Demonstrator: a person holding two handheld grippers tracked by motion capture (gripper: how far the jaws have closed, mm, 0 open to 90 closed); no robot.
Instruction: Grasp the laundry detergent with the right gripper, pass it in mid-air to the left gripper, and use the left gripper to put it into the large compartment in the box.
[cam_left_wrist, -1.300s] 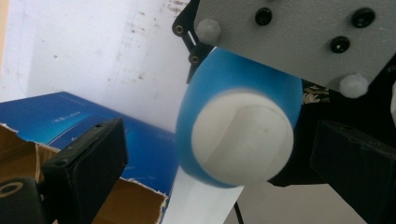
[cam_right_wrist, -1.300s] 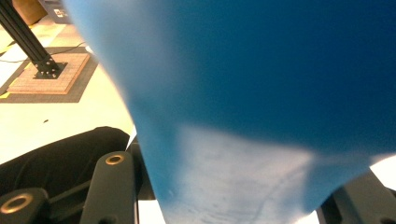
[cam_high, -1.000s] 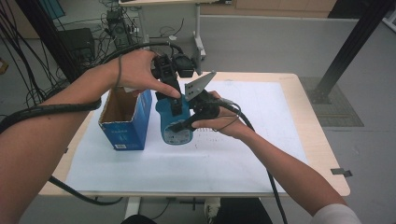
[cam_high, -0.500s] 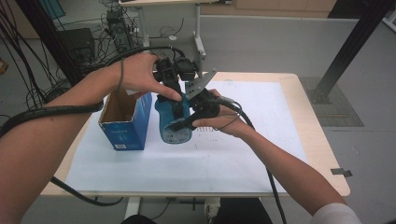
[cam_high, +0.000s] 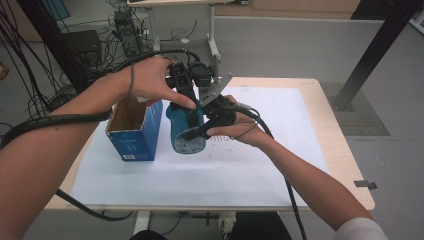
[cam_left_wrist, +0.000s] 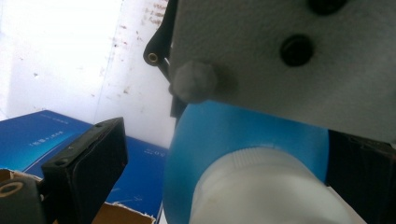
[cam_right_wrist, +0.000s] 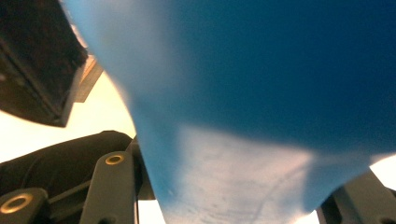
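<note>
A blue bottle (cam_high: 186, 134) with a white cap (cam_left_wrist: 261, 186) stands on the white sheet beside an open blue cardboard box (cam_high: 134, 131). My left gripper (cam_high: 184, 102) comes down over the bottle's top. In the left gripper view its jaws stand apart on either side of the cap, and a gap shows at the left jaw. My right gripper (cam_high: 197, 131) is shut on the bottle's body from the right side. The right gripper view has the blue bottle (cam_right_wrist: 280, 93) pressed close between the jaws. The grey plate (cam_left_wrist: 289, 56) of the right gripper hangs just over the bottle's shoulder.
A white paper sheet (cam_high: 250, 165) covers most of the wooden table (cam_high: 327, 125). The box (cam_left_wrist: 42, 135) stands directly left of the bottle. A black post (cam_high: 375, 45) and cables (cam_high: 125, 30) lie beyond the table's far side.
</note>
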